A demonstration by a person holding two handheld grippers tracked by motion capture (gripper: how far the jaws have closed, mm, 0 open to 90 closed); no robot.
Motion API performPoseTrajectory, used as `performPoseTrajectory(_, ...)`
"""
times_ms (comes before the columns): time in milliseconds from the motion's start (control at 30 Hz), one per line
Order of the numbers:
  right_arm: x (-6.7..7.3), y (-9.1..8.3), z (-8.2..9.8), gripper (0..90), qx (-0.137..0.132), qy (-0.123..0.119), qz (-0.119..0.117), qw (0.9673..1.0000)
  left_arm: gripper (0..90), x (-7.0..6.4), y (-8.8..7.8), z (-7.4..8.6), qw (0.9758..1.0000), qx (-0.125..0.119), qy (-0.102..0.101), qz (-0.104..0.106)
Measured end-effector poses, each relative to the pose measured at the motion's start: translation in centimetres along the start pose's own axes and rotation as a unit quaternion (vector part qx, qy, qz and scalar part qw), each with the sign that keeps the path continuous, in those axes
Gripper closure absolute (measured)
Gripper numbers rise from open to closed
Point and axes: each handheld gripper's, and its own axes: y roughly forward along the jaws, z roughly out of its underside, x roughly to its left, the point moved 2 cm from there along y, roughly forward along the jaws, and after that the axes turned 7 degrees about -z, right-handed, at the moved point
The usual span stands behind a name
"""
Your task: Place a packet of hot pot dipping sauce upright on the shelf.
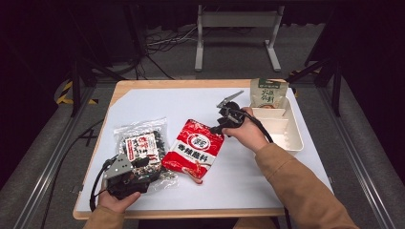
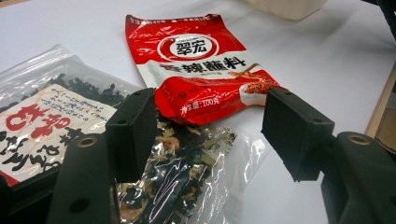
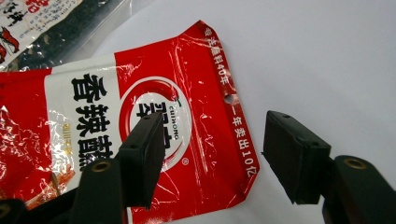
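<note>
A red seasoning packet [image 1: 193, 150] [image 2: 205, 70] [image 3: 93, 116] lies flat in the middle of the white table top. To its left lies a clear bag of dark dried food [image 1: 143, 143] [image 2: 56, 112] [image 3: 42, 28] with a red and white label. My right gripper [image 1: 216, 129] [image 3: 215, 130] hovers just above the packet's top right corner, jaws open, one on each side of the packet's edge, with nothing pressed. At the front left, my left gripper [image 1: 149, 170] [image 2: 210, 112] stands open over the clear bag's near end, gripping nothing.
A white divided tray [image 1: 291, 138] [image 2: 285, 7] sits at the right, with a green snack packet [image 1: 269, 93] leaning in its far compartment. The white sheet [image 1: 157, 102] covers a wooden table whose front edge [image 1: 191, 213] runs near my forearms.
</note>
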Motion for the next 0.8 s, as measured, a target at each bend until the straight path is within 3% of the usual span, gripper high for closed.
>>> performPoseTrajectory(400,-0.6,1.5,0.6,38.5,0.042,0.018,-0.003,0.9990,35.9,0.0,0.0,0.0,1.0000,0.000,0.000,0.000)
performPoseTrajectory(800,-1.4,2.3,1.1,36.0,0.056,0.045,-0.003,0.9974,35.9,0.0,0.0,0.0,1.0000,-0.002,-0.001,0.001)
